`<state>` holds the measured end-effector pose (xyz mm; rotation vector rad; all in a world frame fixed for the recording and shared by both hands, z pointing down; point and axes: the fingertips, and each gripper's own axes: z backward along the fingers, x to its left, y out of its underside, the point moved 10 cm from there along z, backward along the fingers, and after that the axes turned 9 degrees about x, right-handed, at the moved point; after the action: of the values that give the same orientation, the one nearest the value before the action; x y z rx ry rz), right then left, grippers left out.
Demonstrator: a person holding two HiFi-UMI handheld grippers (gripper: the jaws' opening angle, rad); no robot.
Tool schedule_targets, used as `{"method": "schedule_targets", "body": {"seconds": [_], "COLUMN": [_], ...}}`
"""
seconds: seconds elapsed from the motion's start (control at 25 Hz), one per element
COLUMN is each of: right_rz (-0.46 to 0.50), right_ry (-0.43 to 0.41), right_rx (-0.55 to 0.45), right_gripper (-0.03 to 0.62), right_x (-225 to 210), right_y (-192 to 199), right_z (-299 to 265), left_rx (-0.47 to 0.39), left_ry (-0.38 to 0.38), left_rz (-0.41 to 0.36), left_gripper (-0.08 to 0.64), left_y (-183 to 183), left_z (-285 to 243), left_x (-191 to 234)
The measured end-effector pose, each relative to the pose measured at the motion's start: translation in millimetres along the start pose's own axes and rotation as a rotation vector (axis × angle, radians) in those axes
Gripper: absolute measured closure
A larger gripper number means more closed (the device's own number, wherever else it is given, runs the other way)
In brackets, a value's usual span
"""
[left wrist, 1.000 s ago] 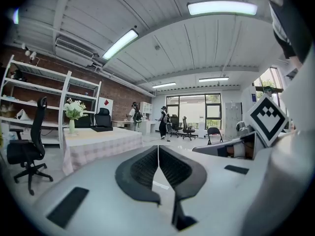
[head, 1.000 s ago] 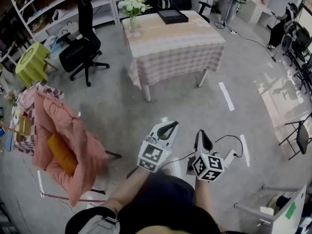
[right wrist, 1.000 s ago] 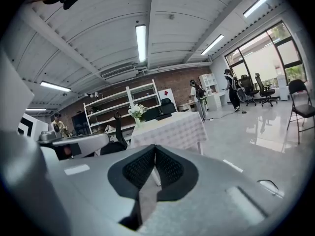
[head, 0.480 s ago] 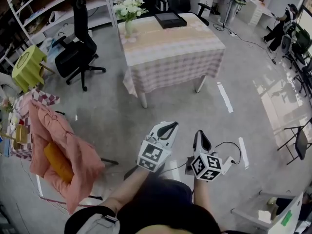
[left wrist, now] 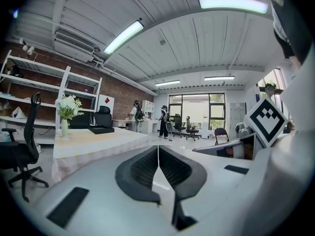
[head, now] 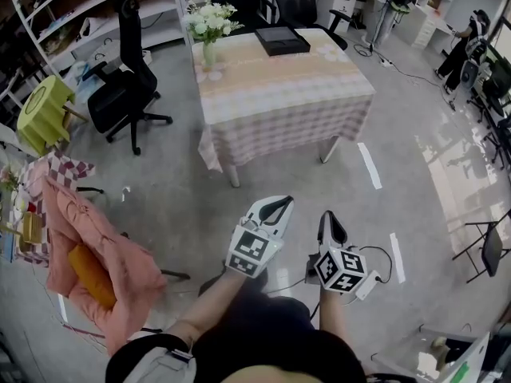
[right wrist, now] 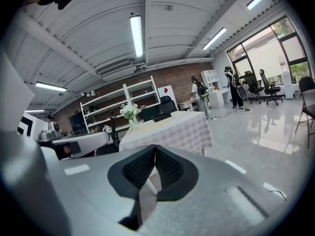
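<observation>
Both tools are clenched on nothing: the left tool (head: pixel 275 207) and the right tool (head: pixel 330 223) hang side by side at waist height over the bare concrete floor (head: pixel 184 174), each with its jaws pressed together and only air around the tips (both gripper views show the dark pads meeting along one line). The nearest thing ahead is the counter (head: pixel 287 74), well apart from both tools and draped in a checked cloth that hangs far down its sides. On it stand a vase of flowers (head: pixel 207 26) near the far left corner and a black tray (head: pixel 282 40) at the far edge. An office chair (head: pixel 124 78) stands to the left of the counter, and a pink blanket (head: pixel 88 238) hangs on a rack nearer the person's left. A thin cable (head: pixel 375 255) loops from the right tool down toward the floor. I judge the risks to be two: the loose cable could catch a foot or snag as the arm swings, and a tool brushing the long cloth could drag it and tip the tall vase.
</observation>
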<state>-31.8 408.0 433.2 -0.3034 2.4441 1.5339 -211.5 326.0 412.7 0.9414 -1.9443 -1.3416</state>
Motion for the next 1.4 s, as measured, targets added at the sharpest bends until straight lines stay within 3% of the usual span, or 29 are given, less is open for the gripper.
{"method": "schedule_targets", "body": {"seconds": [0.76, 1.4], "right_rz": [-0.048, -0.074], "right_ry": [0.087, 0.098], "right_rx": [-0.021, -0.042], "right_gripper": [0.588, 0.588], "right_x": [-36.4, -37.1], "right_y": [-70.8, -91.8], "right_z": [-103.0, -151.8], "left_rx": [-0.003, 0.006], "left_ry": [0.045, 0.068], "left_rz": [-0.018, -0.024], "left_gripper": [0.546, 0.546], "left_y": [-53.2, -59.5], "left_z": [-98.7, -139.3], "left_x": [94.7, 143.6]}}
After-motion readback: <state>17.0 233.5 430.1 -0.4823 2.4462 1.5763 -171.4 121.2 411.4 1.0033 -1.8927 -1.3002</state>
